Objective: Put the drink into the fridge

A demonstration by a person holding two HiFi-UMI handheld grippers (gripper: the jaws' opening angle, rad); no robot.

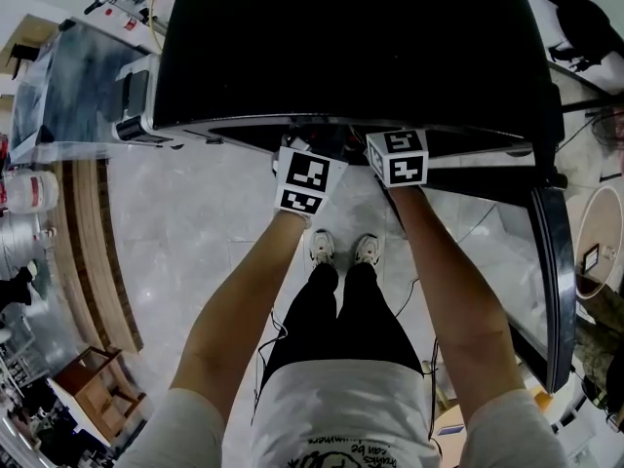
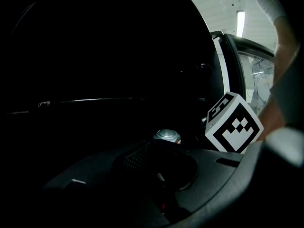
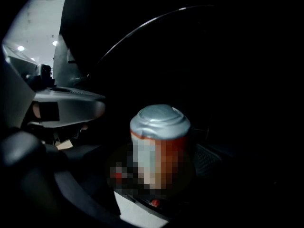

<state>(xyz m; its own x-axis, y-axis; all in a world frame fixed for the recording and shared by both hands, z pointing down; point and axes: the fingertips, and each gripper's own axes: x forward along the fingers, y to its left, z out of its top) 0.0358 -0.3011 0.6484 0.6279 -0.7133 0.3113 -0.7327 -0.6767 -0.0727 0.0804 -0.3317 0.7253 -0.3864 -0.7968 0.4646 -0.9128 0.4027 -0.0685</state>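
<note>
The drink can (image 3: 159, 144), silver-topped with a red and white side, stands upright in the dark fridge (image 1: 351, 47). My right gripper (image 3: 156, 186) reaches around it with its jaws spread wide; the textured right pad (image 3: 207, 158) stands a little off the can's side. In the left gripper view only the can's top (image 2: 166, 136) shows, behind dark gripper parts. The left gripper (image 2: 159, 177) is too dark to read. From the head view both arms reach under the fridge's top edge, and only the left marker cube (image 1: 310, 181) and the right marker cube (image 1: 400, 156) show.
The fridge's glass door (image 1: 546, 261) hangs open at my right. A grey counter (image 1: 68, 86) lies at the left, a wooden stool (image 1: 93, 378) at the lower left. My feet (image 1: 341, 250) stand on the pale floor before the fridge.
</note>
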